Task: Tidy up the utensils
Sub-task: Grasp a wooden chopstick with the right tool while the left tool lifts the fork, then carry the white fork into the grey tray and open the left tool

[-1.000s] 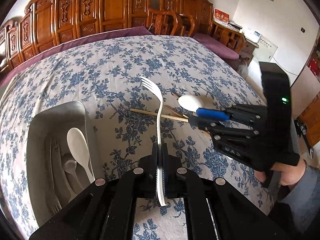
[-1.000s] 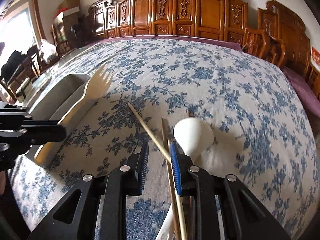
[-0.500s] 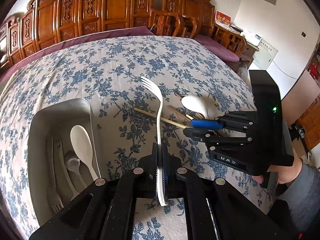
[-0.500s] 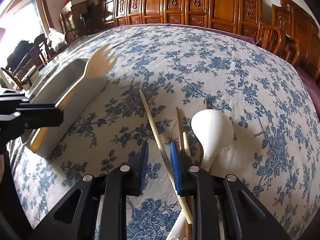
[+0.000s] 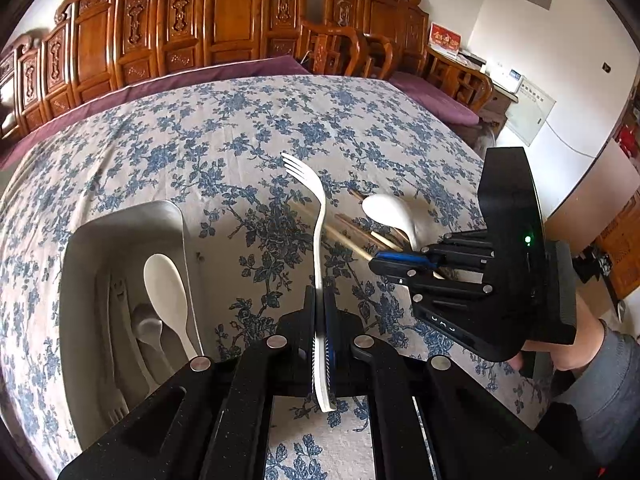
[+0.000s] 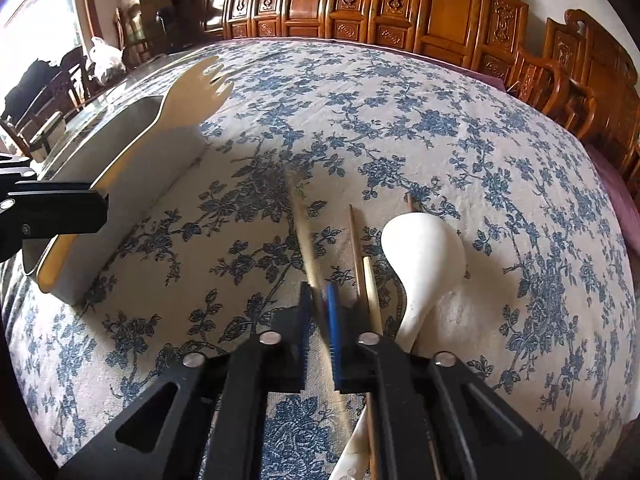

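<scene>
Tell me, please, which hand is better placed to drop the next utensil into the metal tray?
Left. The left gripper already clamps the white fork right beside the metal tray. The right gripper is only just closing on a chopstick farther from it.

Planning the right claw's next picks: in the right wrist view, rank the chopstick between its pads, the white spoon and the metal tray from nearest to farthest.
1. Chopstick, pinched in the right claw.
2. White spoon, just right of it.
3. Metal tray, far left.
</scene>
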The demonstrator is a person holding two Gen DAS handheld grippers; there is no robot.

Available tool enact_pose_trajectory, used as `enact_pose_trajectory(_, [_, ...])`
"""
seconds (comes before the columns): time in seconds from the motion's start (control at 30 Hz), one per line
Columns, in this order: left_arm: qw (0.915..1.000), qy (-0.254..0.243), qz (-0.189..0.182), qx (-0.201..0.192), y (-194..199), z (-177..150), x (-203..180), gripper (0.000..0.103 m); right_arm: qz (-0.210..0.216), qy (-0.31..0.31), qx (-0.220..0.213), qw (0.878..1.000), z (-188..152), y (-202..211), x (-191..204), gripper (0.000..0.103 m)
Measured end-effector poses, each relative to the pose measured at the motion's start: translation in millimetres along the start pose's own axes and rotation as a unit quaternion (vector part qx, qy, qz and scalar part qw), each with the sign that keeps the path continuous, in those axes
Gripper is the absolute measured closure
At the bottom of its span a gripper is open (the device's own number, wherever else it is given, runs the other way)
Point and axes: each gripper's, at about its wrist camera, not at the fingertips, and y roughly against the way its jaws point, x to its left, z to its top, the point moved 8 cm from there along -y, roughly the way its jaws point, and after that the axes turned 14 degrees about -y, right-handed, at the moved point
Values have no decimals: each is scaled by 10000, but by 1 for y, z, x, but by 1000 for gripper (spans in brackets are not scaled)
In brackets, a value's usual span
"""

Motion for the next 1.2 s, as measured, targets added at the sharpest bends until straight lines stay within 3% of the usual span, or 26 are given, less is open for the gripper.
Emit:
enact_pose_trajectory(0.17, [10000,-21,42,-48,6,2,0,100,205,-84,18,9998,-1,3,6,97])
enact_pose_trajectory(0.47, [9996,-17,220,-178,27,-1,6,100,391,-369,-459,9975,5,42,22,97])
enact_pose_trajectory(0.83, [9979,481,390,-204,53,-25,44,100,598,-425,-932,9929,10,79,47,97])
enact_pose_trajectory(1.2, [9945,805,662,-71,60,-44,77,100,750,-307,-1006,9916,8,90,69,97])
